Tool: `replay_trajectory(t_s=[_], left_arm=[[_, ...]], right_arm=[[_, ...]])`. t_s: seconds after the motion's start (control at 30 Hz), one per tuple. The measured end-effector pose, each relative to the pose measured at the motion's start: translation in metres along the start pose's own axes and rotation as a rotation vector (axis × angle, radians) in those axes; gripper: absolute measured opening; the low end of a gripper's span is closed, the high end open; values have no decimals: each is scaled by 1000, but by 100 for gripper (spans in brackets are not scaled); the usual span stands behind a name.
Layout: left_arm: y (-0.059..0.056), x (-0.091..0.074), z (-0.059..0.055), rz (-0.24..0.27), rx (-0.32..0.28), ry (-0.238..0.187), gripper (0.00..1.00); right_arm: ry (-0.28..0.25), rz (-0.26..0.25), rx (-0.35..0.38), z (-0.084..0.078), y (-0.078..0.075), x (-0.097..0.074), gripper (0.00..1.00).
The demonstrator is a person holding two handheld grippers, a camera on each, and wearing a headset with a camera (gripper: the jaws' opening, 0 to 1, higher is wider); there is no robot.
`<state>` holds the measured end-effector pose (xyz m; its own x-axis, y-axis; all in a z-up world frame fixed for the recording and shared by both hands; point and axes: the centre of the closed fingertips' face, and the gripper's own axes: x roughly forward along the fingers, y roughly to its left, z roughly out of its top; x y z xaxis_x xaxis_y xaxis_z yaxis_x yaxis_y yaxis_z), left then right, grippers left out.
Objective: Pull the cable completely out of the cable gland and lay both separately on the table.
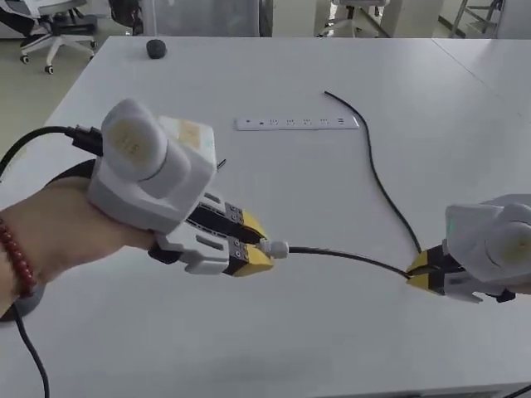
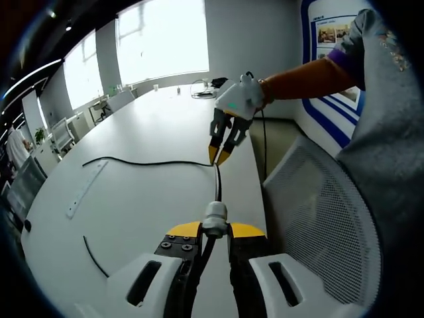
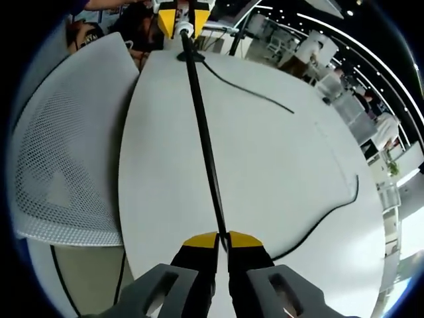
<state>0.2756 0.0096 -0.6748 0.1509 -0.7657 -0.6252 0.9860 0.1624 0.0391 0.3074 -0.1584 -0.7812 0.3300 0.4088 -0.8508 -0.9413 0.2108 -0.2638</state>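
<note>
While my left gripper (image 1: pixel 257 247) is clamped on the white cable gland (image 1: pixel 276 248), pinching it between the yellow jaw tips, the black cable (image 1: pixel 348 256) comes out of the gland's front end. From there it runs in a straight line to my right gripper (image 1: pixel 419 272). That one's yellow tips are pressed together on the cable itself, well apart from the gland. So the cable is not yet out of the gland.

Both tools are over the white table (image 1: pixel 249 340), near its front edge. Past the right gripper the rest of the cable lies loose on the table, curving away to end near the white power strip (image 1: pixel 297 123). A small dark rounded object (image 1: pixel 156 49) lies at the far side; I cannot tell what it is. A grey mesh chair back (image 2: pixel 318 218) stands just beside the table's edge.
</note>
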Motion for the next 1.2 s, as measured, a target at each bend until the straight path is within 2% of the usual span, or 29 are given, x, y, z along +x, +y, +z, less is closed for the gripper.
replay_trajectory(t_s=[0.23, 0.6, 0.7, 0.77, 0.8, 0.87, 0.9, 0.97, 1.03, 1.07, 1.13, 1.2], left_arm=[[-2, 2, 1, 0, 13, 9, 16], [-2, 4, 1, 8, -3, 12, 16], [-2, 5, 0, 11, -7, 18, 16], [-2, 6, -1, 11, -14, 21, 16], [-1, 7, -1, 12, -14, 24, 16], [-2, 7, -1, 11, -18, 22, 16], [-1, 8, -1, 11, -22, 23, 16], [-1, 9, -2, 12, -20, 25, 16], [-1, 10, -2, 9, -25, 28, 16], [-1, 11, -3, 8, -23, 31, 16], [-1, 12, -3, 9, -26, 33, 16], [-1, 12, -3, 9, -29, 32, 16]], right_arm=[[-8, 5, 26, -3, 3, 2, 0], [-14, 1, 25, 0, 2, 0, 1], [-73, 1, 58, 15, 4, -3, 12], [-93, -4, 57, 23, 4, -5, 16], [-117, -13, 48, 30, 4, -6, 21], [-176, 22, 86, 48, 13, -9, 29], [-203, 1, 59, 59, 12, -12, 32], [-228, 18, 57, 73, 19, -17, 33], [-286, 10, 30, 95, 23, -23, 36], [-298, 32, 32, 104, 29, -26, 35], [-327, 19, 10, 117, 29, -29, 33], [-359, 36, 1, 134, 34, -35, 31]])
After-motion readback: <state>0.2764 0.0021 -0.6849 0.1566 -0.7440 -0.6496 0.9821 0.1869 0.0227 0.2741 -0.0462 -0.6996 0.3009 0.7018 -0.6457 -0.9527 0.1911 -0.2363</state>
